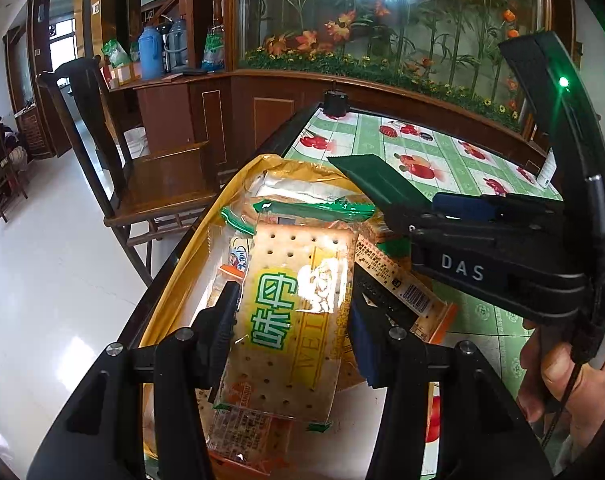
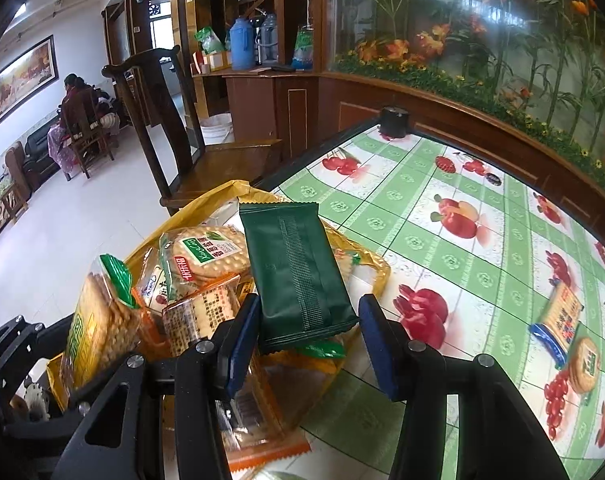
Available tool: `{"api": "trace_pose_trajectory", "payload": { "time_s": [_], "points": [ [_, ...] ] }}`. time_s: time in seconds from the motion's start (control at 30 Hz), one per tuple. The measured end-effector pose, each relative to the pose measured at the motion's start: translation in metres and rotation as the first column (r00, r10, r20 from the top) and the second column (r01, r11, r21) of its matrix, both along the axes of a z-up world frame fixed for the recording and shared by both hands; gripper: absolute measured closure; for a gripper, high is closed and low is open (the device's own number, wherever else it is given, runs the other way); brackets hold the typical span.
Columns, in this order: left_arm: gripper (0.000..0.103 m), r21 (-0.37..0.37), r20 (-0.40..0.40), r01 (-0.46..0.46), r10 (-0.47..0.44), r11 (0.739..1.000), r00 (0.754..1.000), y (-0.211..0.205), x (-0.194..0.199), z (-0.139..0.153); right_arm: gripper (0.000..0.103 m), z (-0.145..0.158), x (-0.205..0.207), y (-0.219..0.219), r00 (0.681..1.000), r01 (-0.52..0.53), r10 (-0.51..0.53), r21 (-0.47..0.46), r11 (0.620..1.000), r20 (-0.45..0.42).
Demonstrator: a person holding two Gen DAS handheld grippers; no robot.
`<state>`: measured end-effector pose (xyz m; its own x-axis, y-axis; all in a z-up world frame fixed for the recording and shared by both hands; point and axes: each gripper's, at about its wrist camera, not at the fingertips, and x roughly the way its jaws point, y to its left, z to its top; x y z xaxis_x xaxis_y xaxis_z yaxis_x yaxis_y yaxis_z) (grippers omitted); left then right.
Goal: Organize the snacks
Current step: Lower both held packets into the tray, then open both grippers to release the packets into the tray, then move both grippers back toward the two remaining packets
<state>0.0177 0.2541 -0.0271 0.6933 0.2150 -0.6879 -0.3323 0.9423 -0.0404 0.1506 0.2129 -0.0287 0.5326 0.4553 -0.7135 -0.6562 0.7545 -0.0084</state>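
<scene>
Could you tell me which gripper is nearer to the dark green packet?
Right. The right gripper holds the dark green packet by its lower end, above the yellow bag. The left gripper is clamped on a cracker pack just below and beside it.

This is a home, a living and dining room. A table (image 2: 482, 216) with a green checked cloth printed with fruit fills the right half. At about eleven o'clock stands a dark wooden chair (image 2: 170, 128) on a glossy white tiled floor (image 2: 82, 224). At twelve o'clock a wooden counter (image 2: 258, 92) carries a blue flask (image 2: 241, 44) and bags. At one o'clock a glass partition (image 2: 462, 24) holds artificial flowers. At nine o'clock a person (image 2: 76, 108) sits near a sofa (image 2: 38, 148), under a framed painting (image 2: 18, 80).
</scene>
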Motion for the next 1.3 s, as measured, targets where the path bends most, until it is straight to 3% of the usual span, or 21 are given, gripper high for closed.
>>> {"api": "trace_pose_trajectory", "payload": {
  "time_s": [0.43, 0.6, 0.77, 1.0, 1.3],
  "points": [
    [0.051, -0.066, -0.023, -0.021, 0.02, 0.998, 1.0, 0.004, 0.003, -0.006, 0.048, -0.008, 0.009, 0.001, 1.0, 0.003, -0.003, 0.003, 1.0, -0.023],
    [0.027, -0.065, -0.015, -0.033, 0.032, 0.997, 0.999, 0.004, 0.002, -0.003, 0.033, -0.003, 0.007, -0.005, 1.0, 0.006, -0.006, 0.031, 0.999, -0.023],
    [0.026, -0.052, -0.03, -0.044, 0.042, 0.998, 0.999, 0.0, 0.003, -0.002, 0.029, 0.005, 0.005, -0.018, 0.999, 0.021, -0.019, 0.064, 0.998, -0.028],
    [0.026, -0.043, 0.002, -0.024, 0.024, 0.999, 1.0, -0.013, 0.001, 0.007, 0.029, 0.014, 0.004, -0.059, 0.996, 0.086, -0.084, 0.092, 0.992, -0.021],
    [0.026, -0.025, 0.043, 0.059, -0.058, 0.998, 0.997, -0.054, 0.012, 0.021, 0.029, 0.005, 0.02, -0.151, 0.969, 0.245, -0.241, 0.096, 0.965, -0.046]
  ]
}}
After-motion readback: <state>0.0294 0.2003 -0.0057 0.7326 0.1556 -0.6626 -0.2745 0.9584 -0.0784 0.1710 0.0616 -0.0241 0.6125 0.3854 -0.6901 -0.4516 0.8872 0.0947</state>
